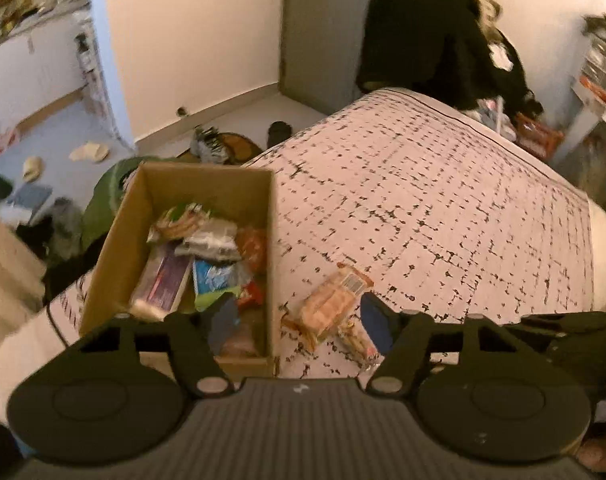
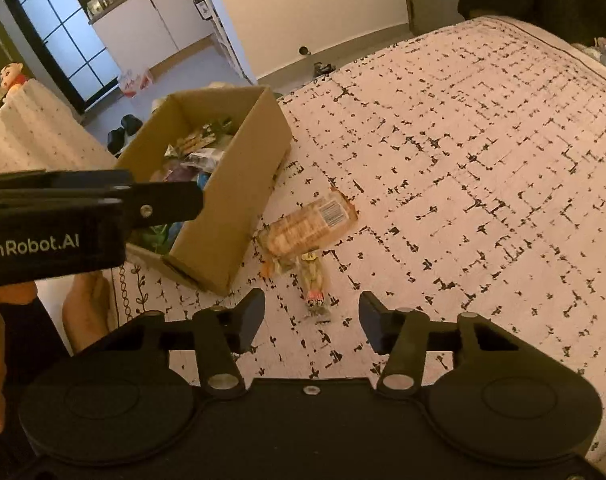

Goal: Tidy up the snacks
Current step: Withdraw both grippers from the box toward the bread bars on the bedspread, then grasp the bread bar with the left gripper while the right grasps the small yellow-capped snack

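Note:
An open cardboard box (image 1: 115,240) holding several snack packets stands on a pink checked cloth (image 1: 443,200). An orange cracker packet (image 1: 331,304) lies on the cloth just right of the box, and a small clear packet (image 1: 357,340) lies beside it. My left gripper (image 1: 299,320) is open; its left finger hangs over the box and its right finger is beside the cracker packet. In the right wrist view the box (image 2: 239,184), the cracker packet (image 2: 307,224) and the small packet (image 2: 314,280) show. My right gripper (image 2: 312,314) is open, and the small packet lies just ahead of the gap.
The left gripper's black body (image 2: 55,232) reaches over the box's near corner, with a person's hand (image 2: 83,312) below it. Dark clothing (image 1: 435,28) is piled at the cloth's far end. Beyond the box, the floor (image 1: 51,152) is littered with slippers and bags.

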`<state>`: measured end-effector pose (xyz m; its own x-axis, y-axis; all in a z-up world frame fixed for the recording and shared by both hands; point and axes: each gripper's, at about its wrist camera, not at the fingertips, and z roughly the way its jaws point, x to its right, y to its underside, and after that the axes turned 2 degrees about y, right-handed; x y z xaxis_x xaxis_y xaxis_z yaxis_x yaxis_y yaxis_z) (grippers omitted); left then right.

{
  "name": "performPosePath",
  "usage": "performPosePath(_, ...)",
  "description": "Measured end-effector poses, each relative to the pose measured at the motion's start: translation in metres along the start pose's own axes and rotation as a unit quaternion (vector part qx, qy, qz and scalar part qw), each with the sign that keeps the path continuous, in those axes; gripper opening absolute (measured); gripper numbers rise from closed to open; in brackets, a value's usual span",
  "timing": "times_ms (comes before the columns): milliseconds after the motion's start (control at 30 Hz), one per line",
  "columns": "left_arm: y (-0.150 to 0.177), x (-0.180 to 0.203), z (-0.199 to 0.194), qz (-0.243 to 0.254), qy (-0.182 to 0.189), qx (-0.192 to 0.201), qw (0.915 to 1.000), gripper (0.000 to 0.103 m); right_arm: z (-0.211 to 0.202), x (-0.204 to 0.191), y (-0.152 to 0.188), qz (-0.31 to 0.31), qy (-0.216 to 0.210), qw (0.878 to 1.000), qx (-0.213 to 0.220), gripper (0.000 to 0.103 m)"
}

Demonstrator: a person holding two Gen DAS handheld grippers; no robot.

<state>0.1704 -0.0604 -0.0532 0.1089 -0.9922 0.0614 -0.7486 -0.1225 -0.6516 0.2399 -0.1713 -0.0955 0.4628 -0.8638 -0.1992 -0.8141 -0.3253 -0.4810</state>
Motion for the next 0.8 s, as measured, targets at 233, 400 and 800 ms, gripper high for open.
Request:
performPosePath(233, -0.012, 0.017, 0.019, 0.057, 0.022, -0.015, 0.998, 0.06, 0.019, 0.002, 0.001, -0.001, 0.003, 1.0, -0.021, 0.043)
performPosePath(400, -0.013, 0.026, 0.041, 0.064, 0.032, -0.047, 0.9963, 0.045, 0.035, 0.005, -0.001, 0.018, -0.012, 0.999, -0.028, 0.037)
performPosePath(800, -0.007, 0.025, 0.083, 0.051, 0.03, -0.089, 0.9943, 0.033, 0.07, 0.014, -0.003, 0.044, 0.012, 0.998, -0.036, 0.021)
